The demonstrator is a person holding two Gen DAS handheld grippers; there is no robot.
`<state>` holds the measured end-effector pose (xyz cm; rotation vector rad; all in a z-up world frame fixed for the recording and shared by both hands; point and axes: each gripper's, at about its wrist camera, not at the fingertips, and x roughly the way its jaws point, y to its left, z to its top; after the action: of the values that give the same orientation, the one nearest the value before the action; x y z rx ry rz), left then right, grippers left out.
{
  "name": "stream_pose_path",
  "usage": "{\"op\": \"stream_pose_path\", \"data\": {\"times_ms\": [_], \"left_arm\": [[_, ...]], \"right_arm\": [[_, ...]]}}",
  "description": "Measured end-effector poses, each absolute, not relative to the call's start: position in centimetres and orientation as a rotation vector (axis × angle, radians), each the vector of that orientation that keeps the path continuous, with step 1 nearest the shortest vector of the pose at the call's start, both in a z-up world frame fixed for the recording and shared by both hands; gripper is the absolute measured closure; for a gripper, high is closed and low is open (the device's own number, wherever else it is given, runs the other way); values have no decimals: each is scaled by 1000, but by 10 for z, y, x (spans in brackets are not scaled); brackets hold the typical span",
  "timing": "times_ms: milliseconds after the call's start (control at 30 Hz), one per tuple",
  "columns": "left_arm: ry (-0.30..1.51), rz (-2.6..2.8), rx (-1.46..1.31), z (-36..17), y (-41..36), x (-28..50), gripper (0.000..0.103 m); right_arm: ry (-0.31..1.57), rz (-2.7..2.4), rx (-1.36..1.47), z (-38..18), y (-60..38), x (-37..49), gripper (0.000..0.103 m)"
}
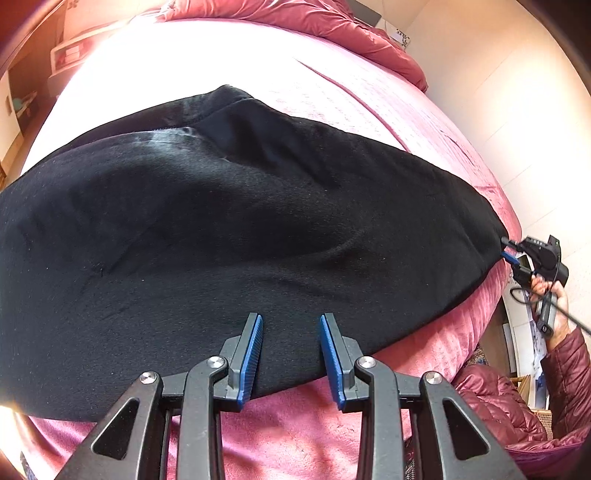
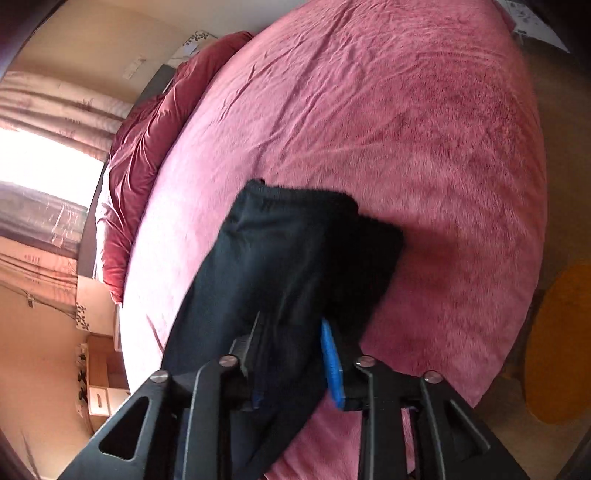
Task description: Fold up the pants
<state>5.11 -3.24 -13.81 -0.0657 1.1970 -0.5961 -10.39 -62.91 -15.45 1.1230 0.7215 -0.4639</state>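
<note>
Black pants [image 1: 240,229] lie spread across the pink bed [image 1: 369,96]. My left gripper [image 1: 291,321] is open and empty, its blue-padded fingers just above the near edge of the pants. My right gripper [image 2: 291,325] is shut on the pants [image 2: 295,251], holding a doubled end lifted above the bed [image 2: 406,129]. In the left wrist view the right gripper [image 1: 508,251] shows at the far right, clamped on the end of the pants.
A crumpled red duvet [image 1: 332,22] lies at the head of the bed; it also shows in the right wrist view [image 2: 140,147]. A window with curtains [image 2: 44,166] and boxes [image 2: 99,376] stand beside the bed. The person's red jacket sleeve [image 1: 565,369] is at right.
</note>
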Motion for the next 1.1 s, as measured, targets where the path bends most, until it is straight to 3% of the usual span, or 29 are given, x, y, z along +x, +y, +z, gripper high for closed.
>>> {"op": "stream_pose_path", "data": {"times_ms": [133,233,367,767,900,1100], "left_arm": [[1200,-599,-58,-138,-39,50,70],[1199,-602,-54,-138,-38,50,70],[1191,-617,-56,-136,-37,49,70],[1185,-738,-46,-129,-47,43,71],[1168,-779,-15,-124,-57,39,71],[1149,-845,37,-124,-73,32,69]], "right_arm": [[718,-505,1125,-146,-643,-100,69],[742,-538,1062,-134,-646,-94,95],[726,-514,977,-106,-644,-99,96],[923,-646,928,-150,-671,-106,95],[886,-624,956,-136,-666,-116,84],[832,-360,1066,-122,-618,-131,76]]}}
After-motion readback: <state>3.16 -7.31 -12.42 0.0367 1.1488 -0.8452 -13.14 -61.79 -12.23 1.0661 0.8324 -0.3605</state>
